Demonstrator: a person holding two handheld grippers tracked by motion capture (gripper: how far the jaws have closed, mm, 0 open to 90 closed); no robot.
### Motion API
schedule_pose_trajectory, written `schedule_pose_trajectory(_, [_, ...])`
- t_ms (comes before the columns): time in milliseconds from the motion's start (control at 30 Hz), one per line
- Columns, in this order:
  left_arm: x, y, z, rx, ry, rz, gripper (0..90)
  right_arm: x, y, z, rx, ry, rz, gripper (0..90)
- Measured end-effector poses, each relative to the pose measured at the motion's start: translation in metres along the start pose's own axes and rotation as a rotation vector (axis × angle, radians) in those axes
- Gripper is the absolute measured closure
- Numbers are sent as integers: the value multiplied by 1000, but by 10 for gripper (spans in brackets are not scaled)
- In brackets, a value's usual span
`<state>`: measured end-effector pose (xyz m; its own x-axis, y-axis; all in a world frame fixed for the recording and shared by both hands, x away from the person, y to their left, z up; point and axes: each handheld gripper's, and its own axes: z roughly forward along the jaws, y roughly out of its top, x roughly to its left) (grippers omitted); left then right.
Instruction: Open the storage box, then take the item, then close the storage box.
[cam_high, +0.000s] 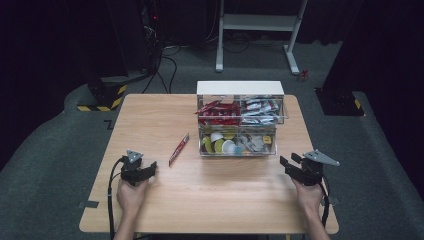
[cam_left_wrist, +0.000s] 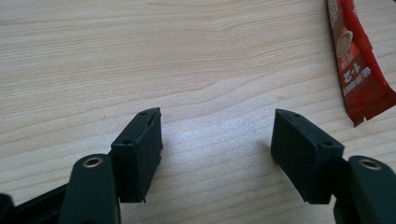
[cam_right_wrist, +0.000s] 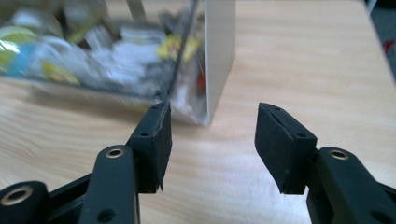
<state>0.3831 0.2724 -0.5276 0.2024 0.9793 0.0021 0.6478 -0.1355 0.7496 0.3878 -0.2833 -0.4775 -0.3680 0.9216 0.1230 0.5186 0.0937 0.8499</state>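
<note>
The loose red sachet (cam_high: 179, 149) lies flat on the bench (cam_high: 150, 115), apart from the clear two-tier organiser (cam_high: 240, 119) that holds more red sachets in its upper left compartment. It is the left claw (cam_high: 142, 171) that sits nearer: in the high view the sachet lies just ahead of that claw and a little toward the middle of the bench, while the right claw (cam_high: 291, 164) is well apart from it, past the organiser's front right corner.

From the left gripper view, the red sachet (cam_left_wrist: 357, 60) lies ahead and off to the right of the left claw (cam_left_wrist: 217, 149), beyond the right pad and not between the two. Its long axis runs away from the claw, slightly slanted, with the torn-looking near end pointing back toward the right pad. To take it across its narrow width, I judge the claw must shift toward that side and forward; its jaws already stand roughly crosswise to the sachet.

The left claw is spread wide with only bare wood between its pads. The right claw (cam_right_wrist: 212, 140) is likewise spread and holds nothing, low over the bench, with the organiser's white side wall (cam_right_wrist: 219, 56) just ahead of it
</note>
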Motion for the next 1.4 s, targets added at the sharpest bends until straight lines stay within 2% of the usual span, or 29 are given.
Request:
schedule_pose_trajectory(267, [0,0,0,0,0,0,341,-5,-11,22,100,-33,18,457])
schedule_pose_trajectory(433, [0,0,0,0,0,0,341,-7,-14,31,133,-54,9,459])
schedule_pose_trajectory(500, [0,0,0,0,0,0,341,-8,-15,34,146,-63,19,460])
schedule_pose_trajectory(900, [0,0,0,0,0,0,341,-14,-18,43,191,-97,25,464])
schedule_pose_trajectory(1400, [0,0,0,0,2,-2,342,-18,-14,53,203,-140,10,461])
